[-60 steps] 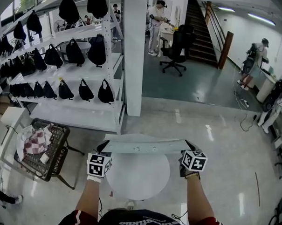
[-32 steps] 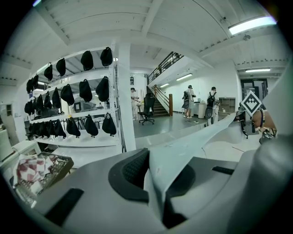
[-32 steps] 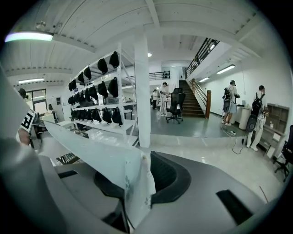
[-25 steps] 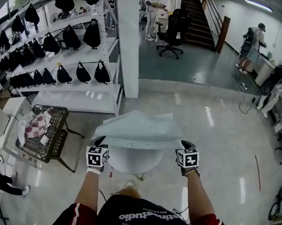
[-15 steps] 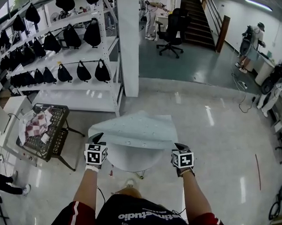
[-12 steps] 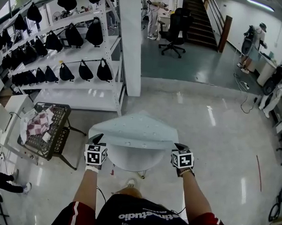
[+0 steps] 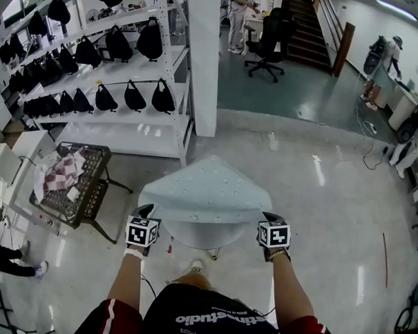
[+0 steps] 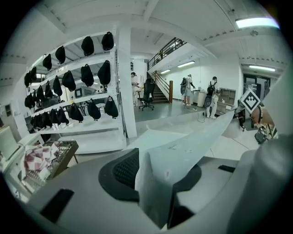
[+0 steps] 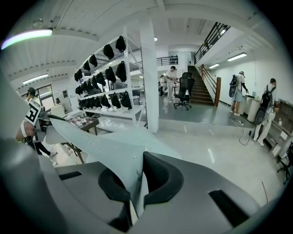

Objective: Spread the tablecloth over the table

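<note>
Shelves of black bags on the left, over a glossy floor. The left gripper has just been opening, its jaws apart with a corner loose between them. The pale blue tablecloth drapes the round white table, its long near edge running left to right and its far corner pointing away. The right gripper is pinched tight on its corner.

Shelving rack left, black bags hung in rows; white pillar beside; basket with checked cloth; office chair, staircase beyond.
</note>
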Tool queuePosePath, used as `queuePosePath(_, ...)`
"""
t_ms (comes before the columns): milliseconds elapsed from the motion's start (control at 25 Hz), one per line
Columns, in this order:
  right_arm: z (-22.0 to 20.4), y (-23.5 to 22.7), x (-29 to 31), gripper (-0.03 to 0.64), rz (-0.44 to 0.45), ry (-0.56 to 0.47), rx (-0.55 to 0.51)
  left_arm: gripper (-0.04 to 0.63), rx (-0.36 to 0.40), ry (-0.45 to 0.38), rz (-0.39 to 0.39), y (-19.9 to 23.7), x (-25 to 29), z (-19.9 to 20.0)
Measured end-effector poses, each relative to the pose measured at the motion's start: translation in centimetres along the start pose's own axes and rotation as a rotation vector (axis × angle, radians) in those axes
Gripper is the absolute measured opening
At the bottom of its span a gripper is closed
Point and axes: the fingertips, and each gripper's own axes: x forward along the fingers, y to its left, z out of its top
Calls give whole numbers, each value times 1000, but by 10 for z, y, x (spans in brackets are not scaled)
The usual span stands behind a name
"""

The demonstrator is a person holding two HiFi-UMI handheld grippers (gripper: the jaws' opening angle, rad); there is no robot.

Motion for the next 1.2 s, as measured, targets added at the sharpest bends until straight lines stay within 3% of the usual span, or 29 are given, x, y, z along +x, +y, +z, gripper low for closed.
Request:
queuePosePath(160,-1,2,-2,29,14,-10,32,169,52,35,3,-8,-14,-21)
queuePosePath(440,-5,9,-6,31,14,-8,64,184,37,93,18,-11,-43,-64)
queuePosePath(600,-12,13,-9,32,8,-6,72,196,-17,94,36,-4,-70,-83)
queuePosePath(760,-14,19,-9,32,15,-20,91,184,-63,25,79,2,-91,-77)
queuePosePath(1040,-21,24,-4,40,44,-19,178,124,-122,-167,141,18,-127,-26)
queuePosePath(1200,-33,38,2,46,38,5,169,124,-104,-189,141,13,-137,-14)
